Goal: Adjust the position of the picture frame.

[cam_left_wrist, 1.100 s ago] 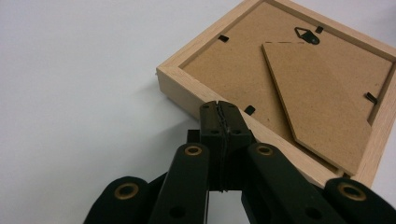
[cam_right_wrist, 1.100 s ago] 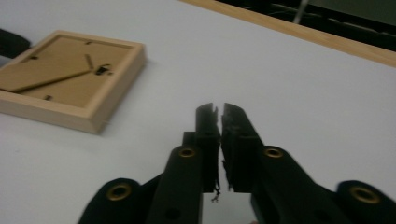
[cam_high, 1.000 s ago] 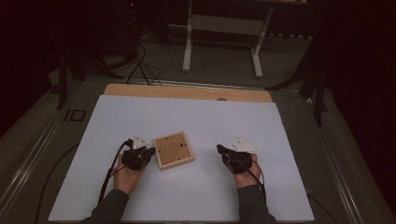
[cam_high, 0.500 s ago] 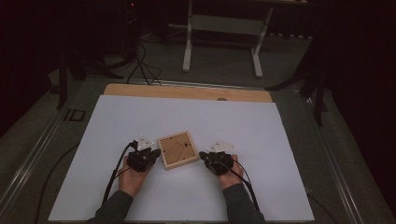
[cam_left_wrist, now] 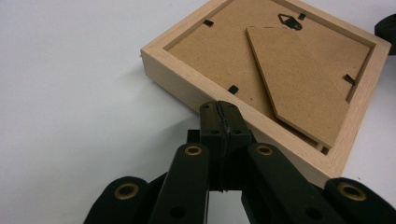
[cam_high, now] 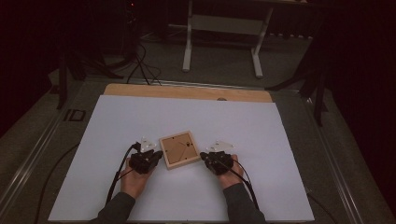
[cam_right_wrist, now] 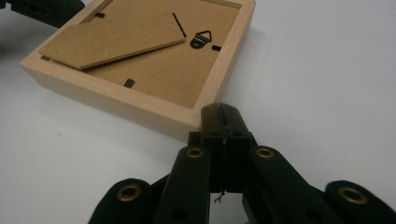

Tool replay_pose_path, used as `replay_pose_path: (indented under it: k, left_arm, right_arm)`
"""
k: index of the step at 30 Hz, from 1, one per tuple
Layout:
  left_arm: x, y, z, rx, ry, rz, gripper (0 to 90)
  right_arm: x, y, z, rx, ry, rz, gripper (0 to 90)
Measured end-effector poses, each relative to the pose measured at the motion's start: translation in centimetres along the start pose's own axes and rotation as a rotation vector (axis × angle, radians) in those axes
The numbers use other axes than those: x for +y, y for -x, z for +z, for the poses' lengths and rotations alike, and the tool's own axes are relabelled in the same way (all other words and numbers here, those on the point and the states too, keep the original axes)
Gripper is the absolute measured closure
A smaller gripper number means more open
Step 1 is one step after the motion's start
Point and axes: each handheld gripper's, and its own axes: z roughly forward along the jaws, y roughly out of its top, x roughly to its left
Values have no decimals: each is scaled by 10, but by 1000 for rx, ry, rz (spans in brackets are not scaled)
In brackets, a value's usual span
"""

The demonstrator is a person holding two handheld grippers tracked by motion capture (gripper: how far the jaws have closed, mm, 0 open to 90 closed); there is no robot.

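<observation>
Left tool [cam_left_wrist: 219,109], jaws pressed together, is sitting tip-first against the left side of the frame [cam_high: 180,149]. Right tool [cam_right_wrist: 223,112], jaws also pressed together, is sitting against the frame's right near corner. Frame is lying back-side up near the middle of the white surface [cam_high: 261,135], between both tools, stand flap [cam_left_wrist: 299,79] showing.

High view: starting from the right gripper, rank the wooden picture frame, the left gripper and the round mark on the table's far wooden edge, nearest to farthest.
1. wooden picture frame, just to the left of the right gripper, lying back side up.
2. left gripper, across the frame on its left side.
3. round mark, up on the table's far wooden edge.
</observation>
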Motion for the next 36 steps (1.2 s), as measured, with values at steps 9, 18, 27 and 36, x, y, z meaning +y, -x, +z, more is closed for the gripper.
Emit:
replay_pose_path:
  k: [9,18,27,36]
  left_arm:
    - [-5,9,8,11,-51,29,896]
    - [-8,10,4,-13,-55,29,896]
    - [-12,15,-2,-21,-67,63,895]
    - [-11,10,0,-39,-66,33,897]
  right_arm:
    - [-6,-5,-7,4,-3,-17,896]
    - [-7,-6,-8,4,-2,-28,896]
    - [-9,-9,-9,13,-7,-39,897]
    - [-9,-10,-10,27,-12,-35,897]
